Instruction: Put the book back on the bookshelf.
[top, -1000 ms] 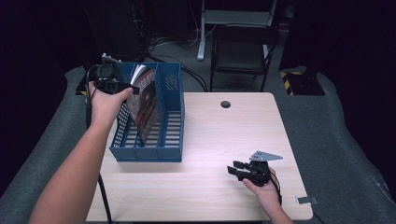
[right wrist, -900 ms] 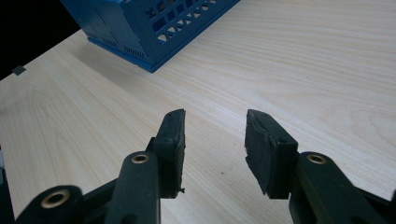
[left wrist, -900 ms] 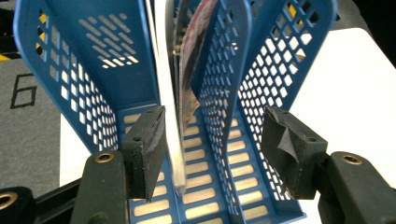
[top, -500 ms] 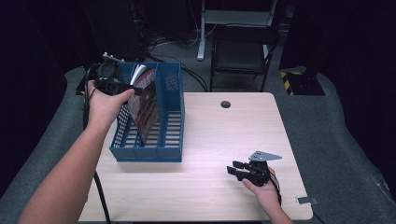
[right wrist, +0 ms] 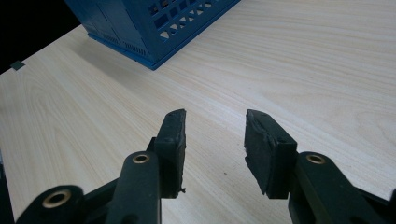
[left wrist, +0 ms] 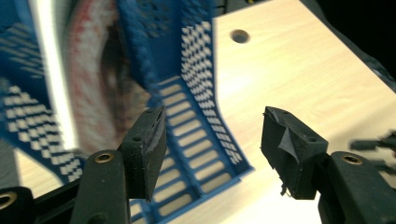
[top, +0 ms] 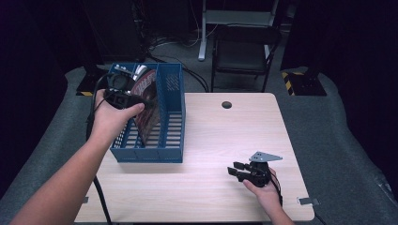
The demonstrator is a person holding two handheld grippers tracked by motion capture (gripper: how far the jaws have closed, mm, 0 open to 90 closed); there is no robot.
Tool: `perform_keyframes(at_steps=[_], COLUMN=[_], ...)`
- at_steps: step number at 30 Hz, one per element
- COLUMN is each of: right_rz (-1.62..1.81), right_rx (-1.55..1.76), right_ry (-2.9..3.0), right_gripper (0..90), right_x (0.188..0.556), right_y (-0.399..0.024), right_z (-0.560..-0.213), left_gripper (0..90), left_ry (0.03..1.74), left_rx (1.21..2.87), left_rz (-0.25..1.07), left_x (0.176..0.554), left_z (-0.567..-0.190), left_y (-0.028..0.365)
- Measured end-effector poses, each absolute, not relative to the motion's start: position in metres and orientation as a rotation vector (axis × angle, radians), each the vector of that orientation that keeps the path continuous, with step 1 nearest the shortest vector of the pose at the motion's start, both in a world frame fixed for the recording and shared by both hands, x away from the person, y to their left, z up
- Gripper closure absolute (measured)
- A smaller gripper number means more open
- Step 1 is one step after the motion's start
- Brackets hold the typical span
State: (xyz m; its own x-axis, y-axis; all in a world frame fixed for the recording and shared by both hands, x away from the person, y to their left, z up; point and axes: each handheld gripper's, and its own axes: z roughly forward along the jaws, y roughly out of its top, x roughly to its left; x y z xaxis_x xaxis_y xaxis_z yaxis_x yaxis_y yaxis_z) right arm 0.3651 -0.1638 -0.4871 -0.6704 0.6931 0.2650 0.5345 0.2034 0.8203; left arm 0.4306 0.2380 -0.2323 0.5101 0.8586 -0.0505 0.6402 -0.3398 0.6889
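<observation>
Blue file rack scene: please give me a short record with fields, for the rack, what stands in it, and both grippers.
rack: blue file rack, slotted, on the left part of the wooden table
contents: a book with a dark red cover, leaning in the left compartment; right compartment looks empty
left gripper: over the rack, jaws open, nothing between them
right gripper: low over bare table at the near right, jaws open, holding nothing
table hole: round, near the far edge

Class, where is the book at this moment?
In the high view the book stands on edge in the left compartment of the blue file rack, at the table's left, beside the open left gripper.
</observation>
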Motion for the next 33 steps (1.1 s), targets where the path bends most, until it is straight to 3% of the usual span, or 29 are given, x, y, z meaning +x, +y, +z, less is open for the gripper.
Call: perform_keyframes(at_steps=[15, 33], right_rz=[1.463, 1.454], right_rx=[1.188, 1.197], right_ry=[2.302, 2.302], right_gripper=[58.5, 58.4], right_x=[0.365, 0.364], right_y=[-0.166, -0.166], right_z=[-0.486, -0.486], left_gripper=[40.7, 40.7], left_ry=[1.068, 1.03], left_rx=[2.178, 2.229], left_rz=[0.326, 0.279], left_x=[0.404, 0.379], left_z=[-0.259, -0.31], left_y=[0.201, 0.197])
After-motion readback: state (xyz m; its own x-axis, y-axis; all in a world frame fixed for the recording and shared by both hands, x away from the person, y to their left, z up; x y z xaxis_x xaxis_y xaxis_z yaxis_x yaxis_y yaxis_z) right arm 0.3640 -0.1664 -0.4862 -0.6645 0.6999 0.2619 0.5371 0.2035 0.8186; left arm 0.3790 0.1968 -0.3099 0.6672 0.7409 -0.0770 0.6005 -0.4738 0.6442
